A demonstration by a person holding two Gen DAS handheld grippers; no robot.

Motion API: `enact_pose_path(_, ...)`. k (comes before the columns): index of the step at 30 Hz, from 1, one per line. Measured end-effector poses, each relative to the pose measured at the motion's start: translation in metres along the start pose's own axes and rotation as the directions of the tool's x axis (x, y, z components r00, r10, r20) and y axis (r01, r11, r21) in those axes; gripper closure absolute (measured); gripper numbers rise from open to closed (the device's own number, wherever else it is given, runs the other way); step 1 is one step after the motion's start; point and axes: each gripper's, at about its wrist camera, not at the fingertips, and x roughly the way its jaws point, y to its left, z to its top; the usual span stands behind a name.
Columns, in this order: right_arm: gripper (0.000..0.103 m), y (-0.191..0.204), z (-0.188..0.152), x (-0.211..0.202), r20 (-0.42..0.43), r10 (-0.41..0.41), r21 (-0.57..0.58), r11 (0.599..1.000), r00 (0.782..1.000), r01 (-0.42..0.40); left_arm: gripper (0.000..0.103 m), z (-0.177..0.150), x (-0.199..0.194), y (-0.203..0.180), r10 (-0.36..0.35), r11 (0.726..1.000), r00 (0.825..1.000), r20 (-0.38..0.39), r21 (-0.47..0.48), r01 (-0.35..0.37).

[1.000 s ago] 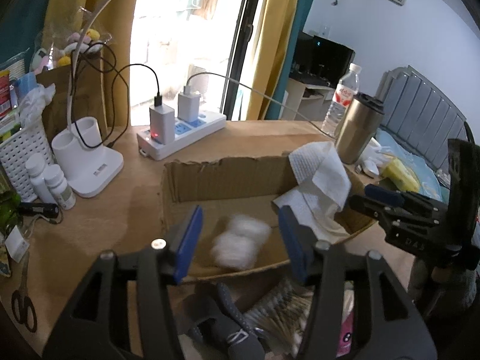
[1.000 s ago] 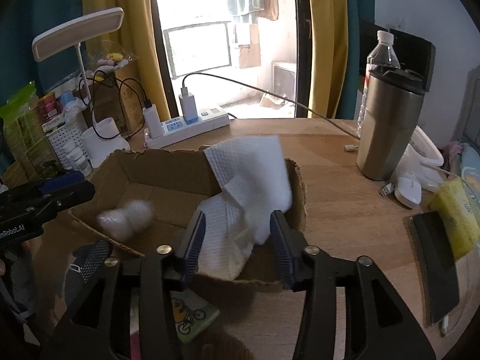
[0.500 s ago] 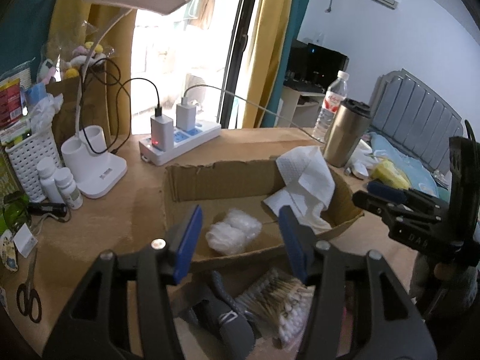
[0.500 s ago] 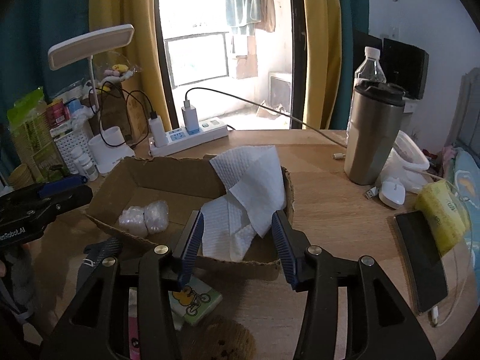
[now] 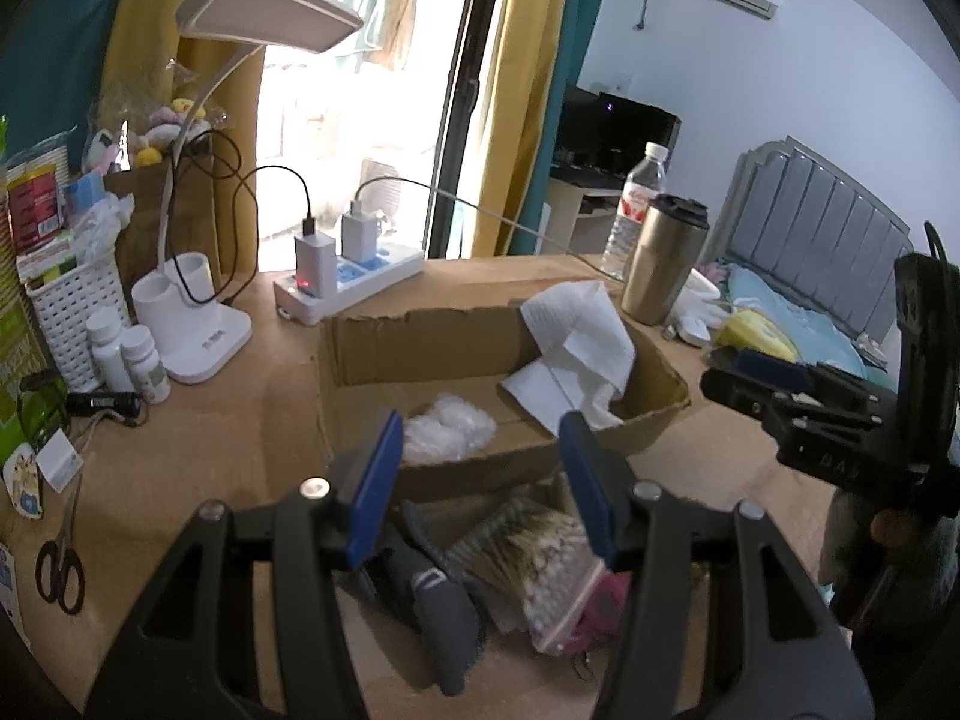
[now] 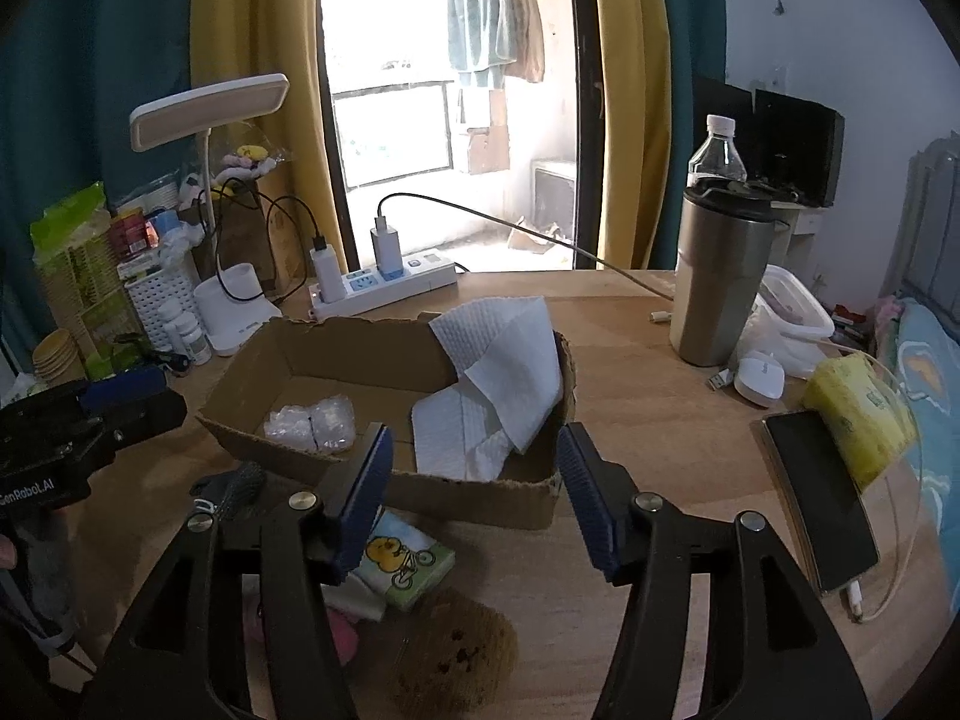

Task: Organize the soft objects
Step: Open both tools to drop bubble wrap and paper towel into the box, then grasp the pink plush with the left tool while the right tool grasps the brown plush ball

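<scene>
A shallow cardboard box (image 5: 420, 354) (image 6: 336, 354) sits mid-table. In it lie a clear bag of white cotton balls (image 5: 447, 435) (image 6: 312, 426) and white paper towels (image 5: 576, 336) (image 6: 504, 384) draped over its right wall. My left gripper (image 5: 480, 480) is open and empty, above a grey sock (image 5: 438, 594) and a bag of cotton swabs (image 5: 534, 564) in front of the box. My right gripper (image 6: 474, 492) is open and empty in front of the box, over a cartoon tissue pack (image 6: 402, 564) and a brown sponge-like pad (image 6: 450, 654).
A desk lamp (image 5: 204, 336), power strip (image 5: 354, 282), pill bottles (image 5: 126, 354), white basket (image 5: 66, 306) and scissors (image 5: 57, 564) stand left. A steel tumbler (image 6: 717, 276), water bottle (image 6: 717, 150), mouse (image 6: 759, 381), phone (image 6: 819, 504) and yellow pack (image 6: 858, 414) are right.
The cotton ball bag dropped from my left gripper into the box and came to rest. Both grippers have pulled back and up from the box; the right one let go of the paper towels.
</scene>
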Motion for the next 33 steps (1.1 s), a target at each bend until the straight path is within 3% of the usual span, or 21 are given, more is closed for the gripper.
enact_pose_path(4,0.042,0.001,-0.006,-0.006,0.001,-0.003,0.002,1.000,1.000,0.003,0.045,-0.008,-0.004,-0.005,-0.008,1.000,1.000,-0.005,0.002,0.008)
enact_pose_path(7,0.042,-0.001,-0.012,-0.011,-0.001,-0.006,0.006,1.000,1.000,0.006,0.028,-0.013,-0.007,-0.006,-0.017,1.000,1.000,-0.001,-0.014,0.017)
enact_pose_path(17,0.042,-0.007,-0.038,-0.017,-0.022,-0.005,0.033,0.999,1.000,0.005,0.028,-0.033,-0.004,-0.011,-0.019,1.000,0.999,-0.048,-0.008,0.018)
enact_pose_path(33,0.041,-0.006,-0.076,0.008,-0.134,0.039,0.043,0.999,0.990,-0.033,0.028,-0.062,0.012,-0.028,-0.044,0.999,0.990,-0.135,-0.003,0.044)
